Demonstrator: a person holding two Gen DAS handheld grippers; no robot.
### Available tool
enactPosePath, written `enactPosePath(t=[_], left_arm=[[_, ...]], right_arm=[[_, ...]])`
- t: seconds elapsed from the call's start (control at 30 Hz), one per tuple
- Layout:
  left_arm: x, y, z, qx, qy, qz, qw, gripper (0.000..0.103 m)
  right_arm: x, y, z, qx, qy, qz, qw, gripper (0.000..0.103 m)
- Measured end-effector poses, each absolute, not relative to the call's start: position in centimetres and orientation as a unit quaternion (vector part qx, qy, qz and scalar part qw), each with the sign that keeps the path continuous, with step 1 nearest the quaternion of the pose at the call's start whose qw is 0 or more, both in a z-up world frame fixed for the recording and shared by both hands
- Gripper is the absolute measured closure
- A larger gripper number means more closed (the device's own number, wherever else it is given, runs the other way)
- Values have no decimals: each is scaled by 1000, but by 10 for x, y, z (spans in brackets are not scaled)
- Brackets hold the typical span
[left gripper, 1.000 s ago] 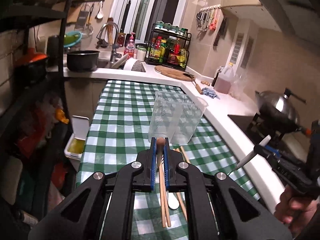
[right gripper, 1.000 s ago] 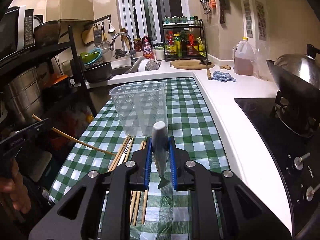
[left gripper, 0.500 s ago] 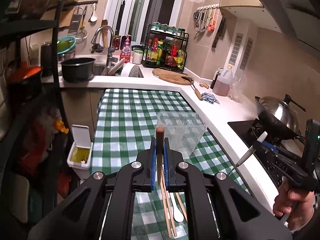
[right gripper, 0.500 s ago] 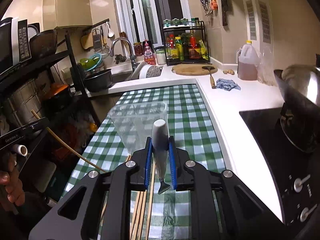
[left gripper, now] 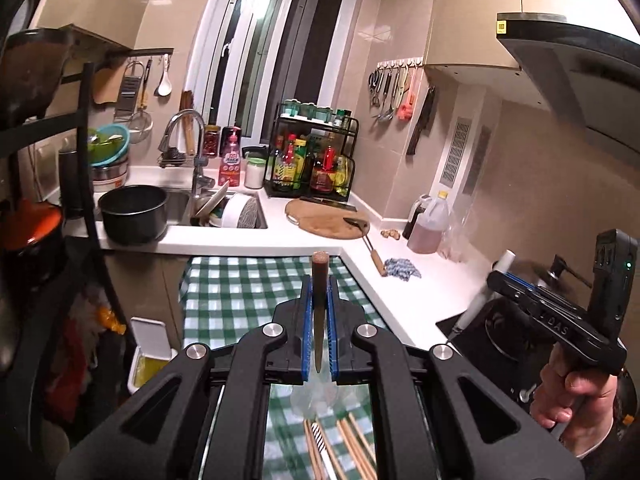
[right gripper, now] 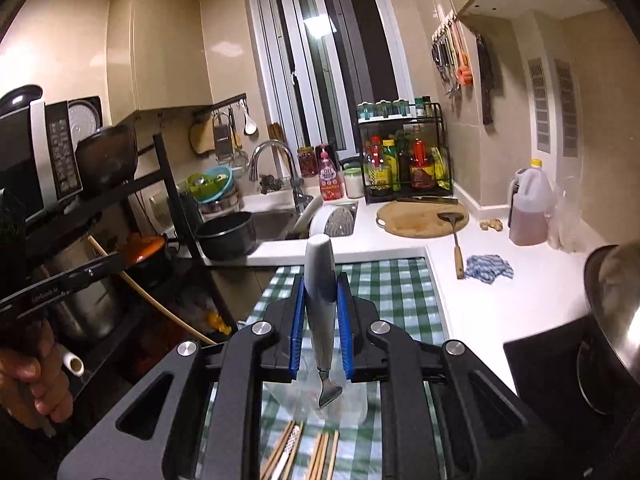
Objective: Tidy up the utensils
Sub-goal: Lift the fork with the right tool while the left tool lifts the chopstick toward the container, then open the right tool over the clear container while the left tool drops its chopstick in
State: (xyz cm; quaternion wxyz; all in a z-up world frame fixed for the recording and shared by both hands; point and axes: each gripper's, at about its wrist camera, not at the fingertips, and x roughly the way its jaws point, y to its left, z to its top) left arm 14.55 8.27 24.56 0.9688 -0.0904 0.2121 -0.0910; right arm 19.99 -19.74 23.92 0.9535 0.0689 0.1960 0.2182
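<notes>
My left gripper [left gripper: 319, 300] is shut on a brown wooden chopstick [left gripper: 319, 276] that stands upright between the blue pads. My right gripper [right gripper: 320, 296] is shut on a white-handled fork [right gripper: 321, 280], tines down. Both are raised high above the green checked table [left gripper: 248, 292]. The clear plastic utensil holder [right gripper: 316, 396] lies low, seen under each gripper, blurred in the left wrist view [left gripper: 316, 396]. Several chopsticks [right gripper: 320, 452] lie on the cloth in front of it. The right gripper also shows in the left wrist view [left gripper: 516, 284], and the left gripper in the right wrist view [right gripper: 100, 264].
A white counter [right gripper: 480, 280] with a spatula [right gripper: 456, 240], blue rag [right gripper: 490, 268] and cutting board [right gripper: 420, 220] runs right. A wok [right gripper: 616, 300] on the hob is near right. A black shelf rack [right gripper: 172, 208] with pots stands left. Sink [left gripper: 176, 204] behind.
Both grippers have risen and tilted up with their utensils. The clear holder has dropped from the middle of the views to below the fingers.
</notes>
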Motion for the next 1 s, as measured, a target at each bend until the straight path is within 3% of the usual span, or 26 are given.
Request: enactPosePath(t=[0.33, 0.8, 0.83, 0.87, 0.9, 0.93, 1.0], left_arm=[[210, 71, 175, -116, 270, -98, 951, 97], [226, 58, 99, -101, 331, -103, 932, 96], [226, 58, 97, -100, 334, -99, 932, 93], [223, 59, 99, -100, 333, -96, 932, 83], [219, 61, 101, -102, 329, -94, 934, 78], [215, 63, 106, -103, 322, -90, 937, 65], [206, 66, 116, -106, 309, -81, 942, 61]], right_arm=[[273, -177, 183, 75, 224, 218, 947, 88], [284, -163, 96, 75, 298, 224, 925, 85], [283, -163, 94, 71, 306, 219, 924, 81], [281, -164, 92, 68, 311, 216, 923, 68], [278, -165, 92, 63, 316, 208, 924, 62], [276, -167, 93, 59, 319, 199, 925, 55], [269, -172, 96, 54, 324, 186, 926, 55]])
